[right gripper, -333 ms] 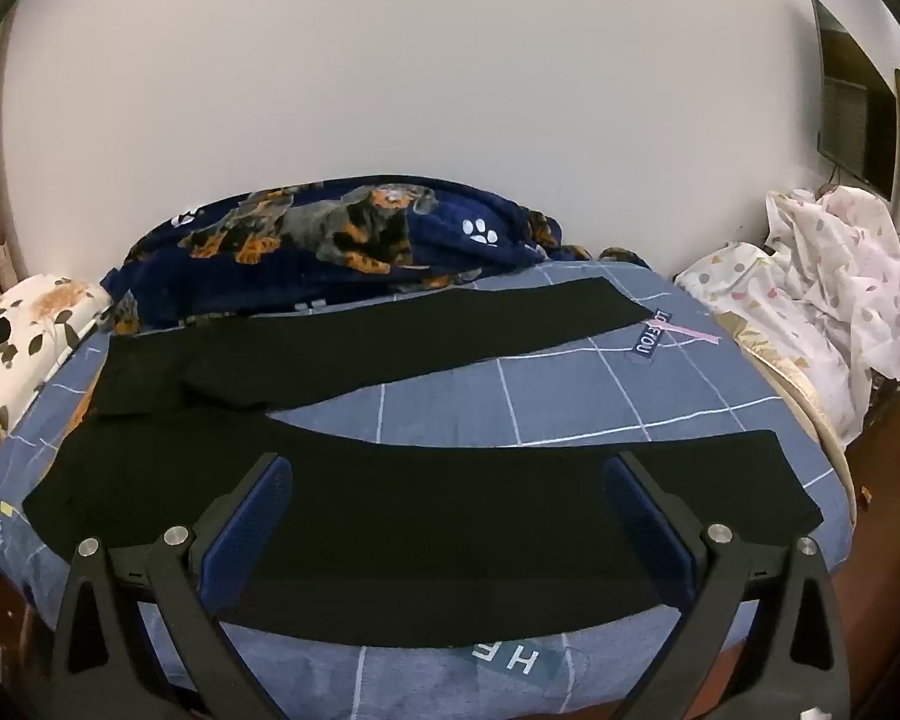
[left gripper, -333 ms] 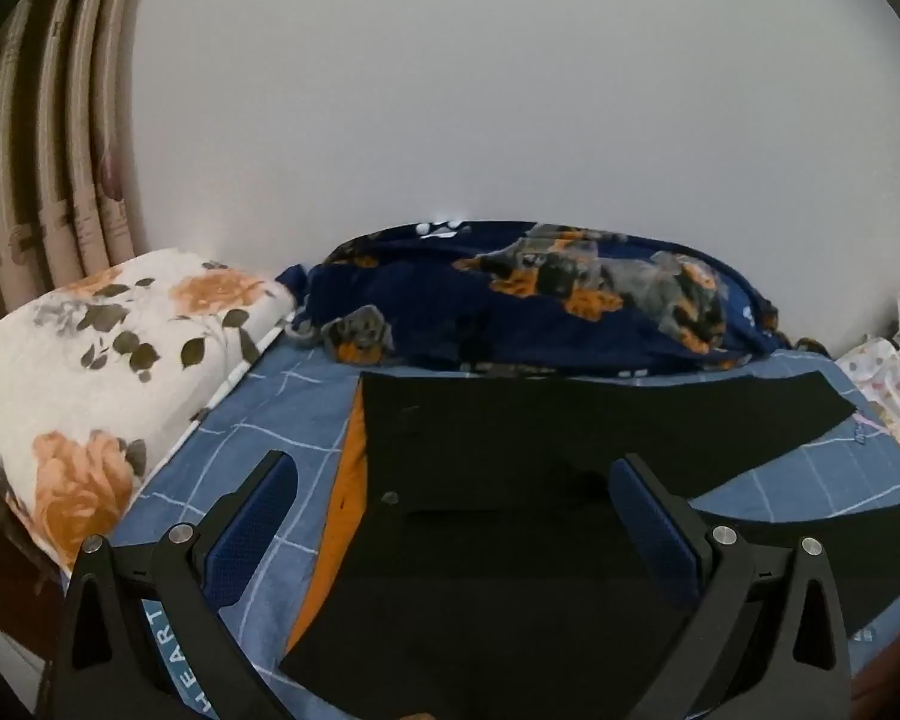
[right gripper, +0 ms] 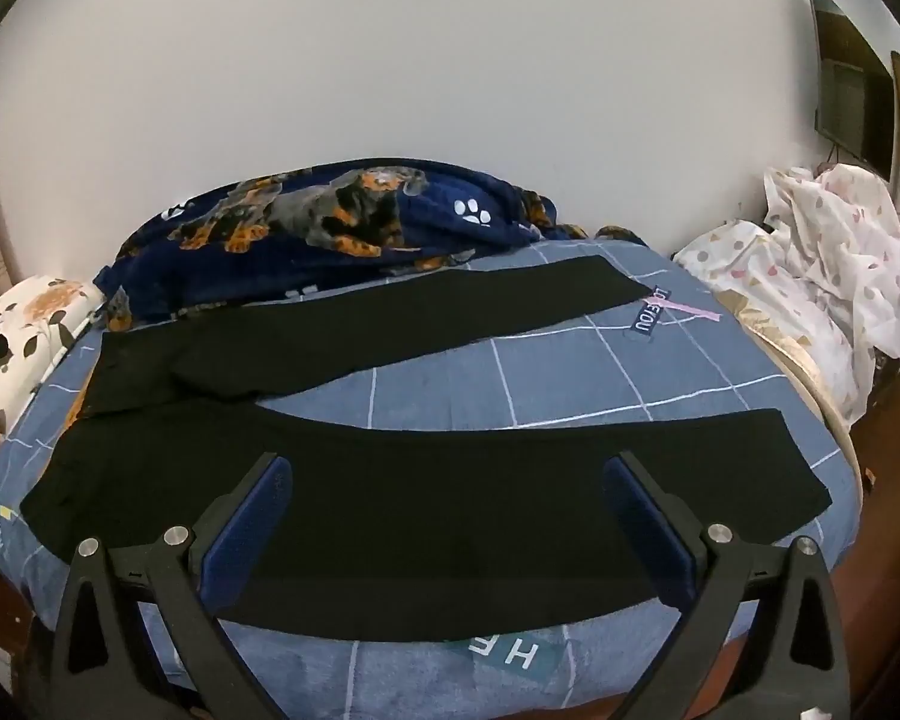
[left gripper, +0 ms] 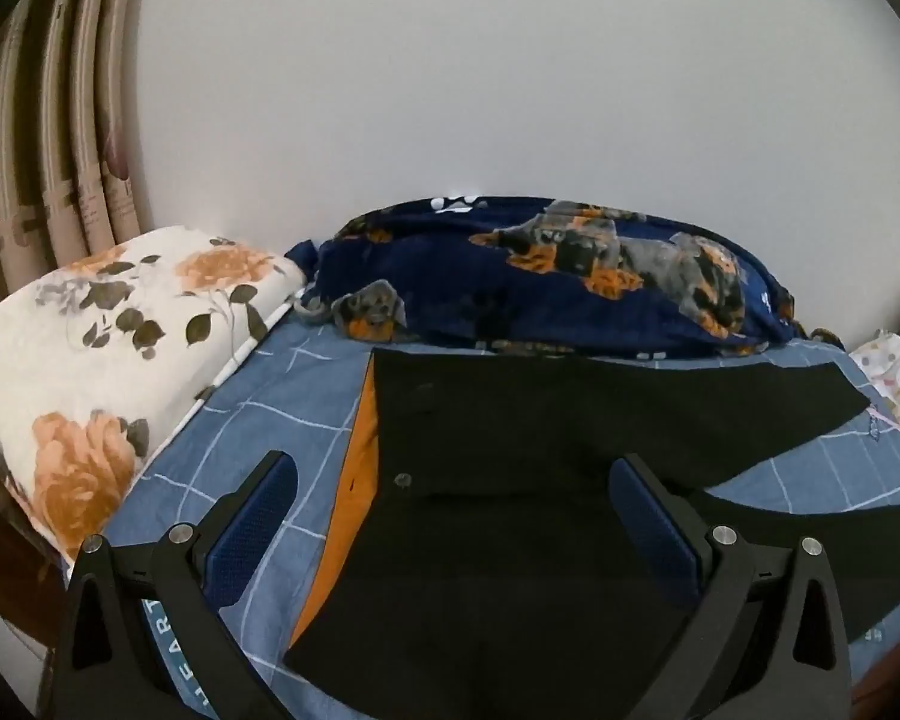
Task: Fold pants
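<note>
Black pants (right gripper: 426, 480) lie flat on the blue checked bed sheet (right gripper: 570, 378), waist at the left, both legs spread apart toward the right. In the left wrist view the waist end of the pants (left gripper: 510, 468) shows an orange lining along its left edge. My left gripper (left gripper: 453, 477) hovers open above the waist, nothing between its blue pads. My right gripper (right gripper: 450, 474) hovers open over the near leg, also holding nothing.
A floral pillow (left gripper: 108, 348) lies at the left end of the bed. A navy dog-print blanket (left gripper: 570, 276) is bunched along the white wall. A pale patterned cloth (right gripper: 822, 258) is heaped at the right end. The bed's front edge is near the grippers.
</note>
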Demonstrator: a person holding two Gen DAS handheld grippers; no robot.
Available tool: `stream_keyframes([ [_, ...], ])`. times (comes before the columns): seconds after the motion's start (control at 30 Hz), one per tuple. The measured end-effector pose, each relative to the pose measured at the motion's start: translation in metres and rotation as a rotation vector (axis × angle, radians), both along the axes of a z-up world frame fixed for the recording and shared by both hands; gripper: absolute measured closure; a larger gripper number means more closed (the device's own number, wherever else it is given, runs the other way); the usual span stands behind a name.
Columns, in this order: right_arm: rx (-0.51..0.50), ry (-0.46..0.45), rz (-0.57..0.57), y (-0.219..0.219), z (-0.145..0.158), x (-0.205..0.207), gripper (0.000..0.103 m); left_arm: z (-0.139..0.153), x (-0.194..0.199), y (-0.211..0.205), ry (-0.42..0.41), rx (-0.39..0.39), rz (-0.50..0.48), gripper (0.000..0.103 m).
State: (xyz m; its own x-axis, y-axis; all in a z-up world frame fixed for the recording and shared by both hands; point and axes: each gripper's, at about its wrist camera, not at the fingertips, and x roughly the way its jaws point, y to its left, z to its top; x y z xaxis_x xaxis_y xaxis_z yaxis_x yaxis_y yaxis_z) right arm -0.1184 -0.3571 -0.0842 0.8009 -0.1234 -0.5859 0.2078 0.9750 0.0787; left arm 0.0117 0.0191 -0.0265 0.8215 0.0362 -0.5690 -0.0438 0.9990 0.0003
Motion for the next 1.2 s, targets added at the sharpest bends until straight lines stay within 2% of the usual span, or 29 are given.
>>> stream_keyframes([
  [1.2,-0.006,0.008,-0.002,-0.005,-0.012,0.002,0.0,-0.014,0.012,0.006,0.053,-0.003,0.026,0.0],
])
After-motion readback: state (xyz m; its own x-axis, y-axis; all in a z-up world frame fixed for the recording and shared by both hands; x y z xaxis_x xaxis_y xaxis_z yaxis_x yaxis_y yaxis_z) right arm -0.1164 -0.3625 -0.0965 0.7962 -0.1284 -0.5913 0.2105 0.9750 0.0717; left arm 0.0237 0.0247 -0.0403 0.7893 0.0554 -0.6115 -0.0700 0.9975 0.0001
